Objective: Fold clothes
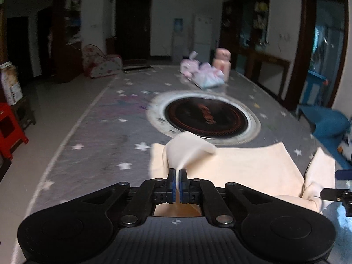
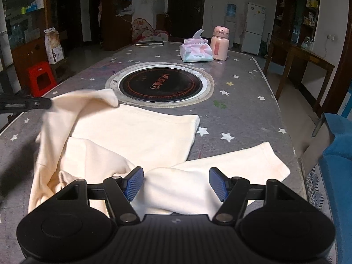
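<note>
Left view is blurred. Left gripper (image 1: 177, 183) is clamped on a lifted shirt (image 2: 136, 132) fold; right gripper (image 2: 176, 183) gapes around a sleeve (image 2: 211, 171), pads apart.

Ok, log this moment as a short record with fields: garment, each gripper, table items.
garment: cream long-sleeved cotton top, spread on the grey star-print table cover
left gripper: shut on a lifted fold of the top
right gripper: open, astride a sleeve
behind garment: round black hob
far end: tissue pack, pink flask
</note>
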Demonstrator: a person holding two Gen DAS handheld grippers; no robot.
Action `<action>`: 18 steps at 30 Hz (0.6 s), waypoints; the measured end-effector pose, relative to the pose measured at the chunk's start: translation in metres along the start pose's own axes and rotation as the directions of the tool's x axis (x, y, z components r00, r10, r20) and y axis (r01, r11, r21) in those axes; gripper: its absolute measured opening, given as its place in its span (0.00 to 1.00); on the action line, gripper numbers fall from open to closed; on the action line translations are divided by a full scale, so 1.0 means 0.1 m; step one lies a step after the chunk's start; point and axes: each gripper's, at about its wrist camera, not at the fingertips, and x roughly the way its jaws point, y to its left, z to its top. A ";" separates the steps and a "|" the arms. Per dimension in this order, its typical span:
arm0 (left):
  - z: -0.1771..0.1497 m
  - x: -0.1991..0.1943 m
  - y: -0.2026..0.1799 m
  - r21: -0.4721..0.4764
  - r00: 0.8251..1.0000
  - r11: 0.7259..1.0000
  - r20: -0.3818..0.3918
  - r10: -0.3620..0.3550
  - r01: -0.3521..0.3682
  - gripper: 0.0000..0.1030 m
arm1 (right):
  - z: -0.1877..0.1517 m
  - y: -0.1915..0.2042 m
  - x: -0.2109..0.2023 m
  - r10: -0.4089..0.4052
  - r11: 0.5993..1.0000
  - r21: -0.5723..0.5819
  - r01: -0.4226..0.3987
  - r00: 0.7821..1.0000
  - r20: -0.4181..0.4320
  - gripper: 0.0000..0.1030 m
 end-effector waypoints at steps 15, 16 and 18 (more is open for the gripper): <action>-0.44 -0.57 0.32 0.004 0.999 1.000 -0.035 -0.011 0.011 0.07 | -0.23 0.72 -0.20 0.204 0.968 -0.144 -0.207 0.978 -0.034 0.51; -0.43 -0.56 0.25 0.016 0.999 0.999 -0.031 -0.033 0.033 0.14 | -0.25 0.77 -0.18 0.207 0.965 -0.154 -0.211 0.977 -0.046 0.49; -0.38 -0.50 0.14 0.017 0.999 0.999 -0.023 -0.045 0.046 0.32 | -0.30 0.84 -0.14 0.211 0.962 -0.164 -0.219 0.975 -0.065 0.42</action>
